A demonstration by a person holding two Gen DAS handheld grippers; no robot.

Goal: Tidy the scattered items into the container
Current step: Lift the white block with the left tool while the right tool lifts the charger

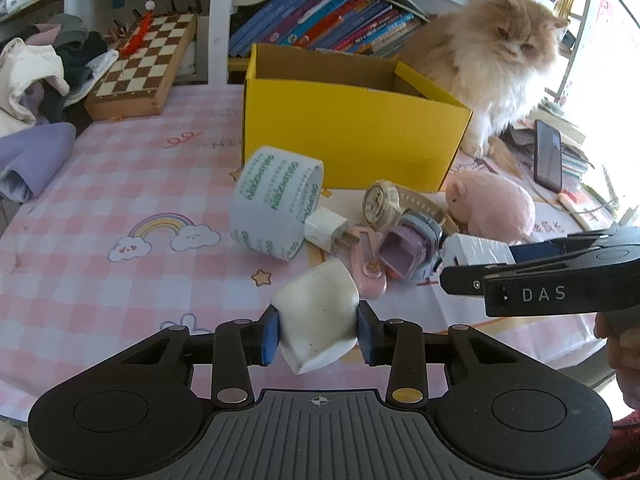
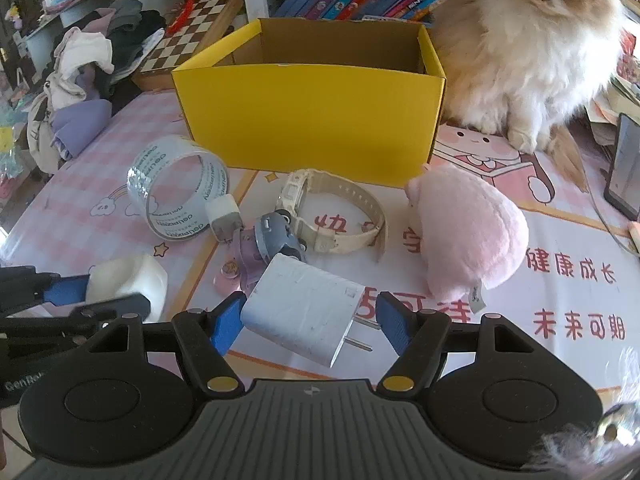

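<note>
A fluffy cat [image 2: 532, 44] is seen seated beyond both grippers, just beside the open yellow box [image 2: 312, 120], which stands on the pink checked cloth [image 1: 100, 200] ahead of the scattered items. A white charger block [image 2: 304, 314] is clamped between the pads of the right gripper [image 2: 312, 322] — its prongs pointing back toward the right-hand pad. A soft white piece [image 1: 316, 320] is squeezed in the narrowed left gripper [image 1: 318, 336], with the tape roll [image 1: 276, 204], watch [image 1: 382, 202] and pink plush [image 1: 492, 204] lying ahead of it.
</note>
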